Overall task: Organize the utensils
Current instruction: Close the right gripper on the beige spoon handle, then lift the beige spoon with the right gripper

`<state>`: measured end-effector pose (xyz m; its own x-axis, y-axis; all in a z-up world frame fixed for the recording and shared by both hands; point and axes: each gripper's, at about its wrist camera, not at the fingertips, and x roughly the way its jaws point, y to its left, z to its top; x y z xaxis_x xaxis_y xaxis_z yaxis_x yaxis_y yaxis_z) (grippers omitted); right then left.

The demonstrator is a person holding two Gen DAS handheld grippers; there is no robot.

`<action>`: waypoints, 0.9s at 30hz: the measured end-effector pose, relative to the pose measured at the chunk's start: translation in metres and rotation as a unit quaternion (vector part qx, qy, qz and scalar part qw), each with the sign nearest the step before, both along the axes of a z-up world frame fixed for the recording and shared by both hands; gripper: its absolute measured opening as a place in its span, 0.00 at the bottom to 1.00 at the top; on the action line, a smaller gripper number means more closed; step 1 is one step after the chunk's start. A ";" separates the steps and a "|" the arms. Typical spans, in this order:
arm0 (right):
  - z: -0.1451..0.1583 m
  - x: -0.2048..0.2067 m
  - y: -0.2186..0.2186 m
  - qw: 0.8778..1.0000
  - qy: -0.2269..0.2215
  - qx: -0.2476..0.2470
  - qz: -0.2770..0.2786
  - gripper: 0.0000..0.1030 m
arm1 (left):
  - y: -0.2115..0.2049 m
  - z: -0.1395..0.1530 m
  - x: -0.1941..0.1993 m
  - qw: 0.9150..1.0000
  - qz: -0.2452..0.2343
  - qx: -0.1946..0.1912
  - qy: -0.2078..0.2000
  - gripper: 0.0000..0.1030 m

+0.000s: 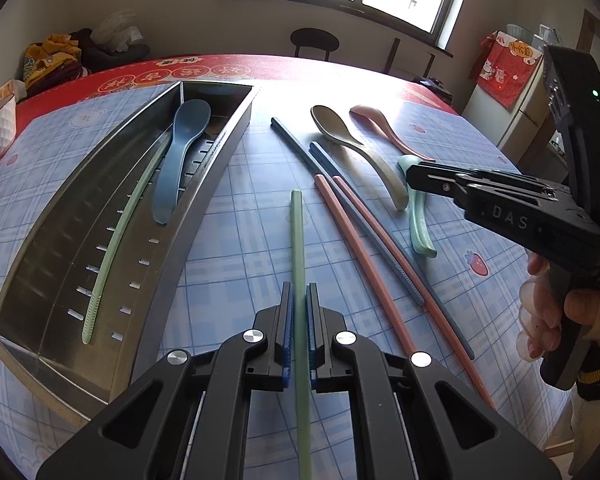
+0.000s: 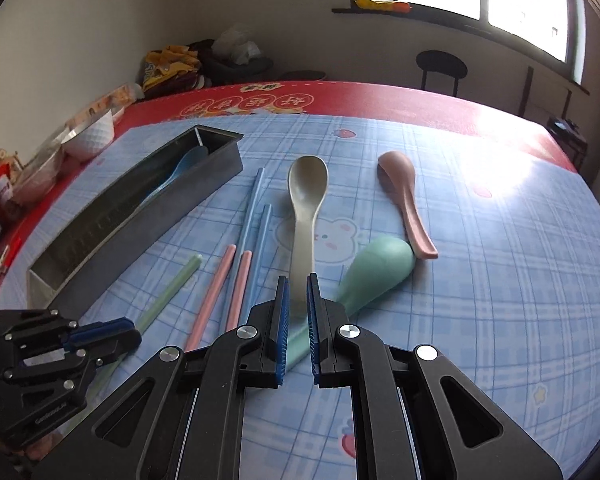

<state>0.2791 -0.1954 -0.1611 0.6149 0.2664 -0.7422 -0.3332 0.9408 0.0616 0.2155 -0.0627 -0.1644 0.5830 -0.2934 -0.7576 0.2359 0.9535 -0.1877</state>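
Observation:
My left gripper (image 1: 299, 300) is shut on a green chopstick (image 1: 298, 240) that points away along the table. A steel utensil tray (image 1: 216, 152) at the left holds a blue spoon (image 1: 180, 152) and another green chopstick (image 1: 120, 224). Two pink chopsticks (image 1: 356, 232), two blue chopsticks (image 1: 300, 148), a beige spoon (image 1: 352, 144), a pink spoon (image 1: 384, 124) and a green spoon (image 1: 418, 220) lie on the cloth. My right gripper (image 2: 298, 292) hovers with narrowly parted jaws over the green spoon's handle (image 2: 300, 340), beside the beige spoon (image 2: 306, 208); whether it grips is unclear.
A white bowl (image 2: 90, 136) and packets stand at the table's left edge. The blue checked tablecloth (image 2: 480, 280) has a red border. A round stool (image 2: 440, 66) stands beyond the far edge, under a window.

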 end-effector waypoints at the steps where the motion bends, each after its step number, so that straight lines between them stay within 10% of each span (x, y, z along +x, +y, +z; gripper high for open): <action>1: -0.001 0.005 0.005 1.000 -0.001 -0.010 0.001 0.09 | 0.001 0.000 0.000 1.000 0.000 -0.003 0.001 0.06; 7: -0.007 0.030 0.021 0.999 0.000 -0.052 -0.005 0.26 | 0.002 0.000 0.000 1.000 0.000 -0.005 0.001 0.06; 15: -0.020 0.040 0.028 0.995 0.002 -0.097 -0.009 0.25 | 0.002 0.000 -0.001 1.000 0.000 -0.005 0.001 0.06; 27: -0.008 0.026 -0.011 0.997 0.033 0.067 -0.019 0.15 | 0.001 0.000 0.000 1.000 -0.001 -0.001 0.001 0.06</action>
<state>0.3053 -0.2059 -0.1693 0.5778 0.3438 -0.7403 -0.2895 0.9343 0.2079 0.2155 -0.0621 -0.1643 0.5817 -0.2955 -0.7579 0.2375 0.9528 -0.1892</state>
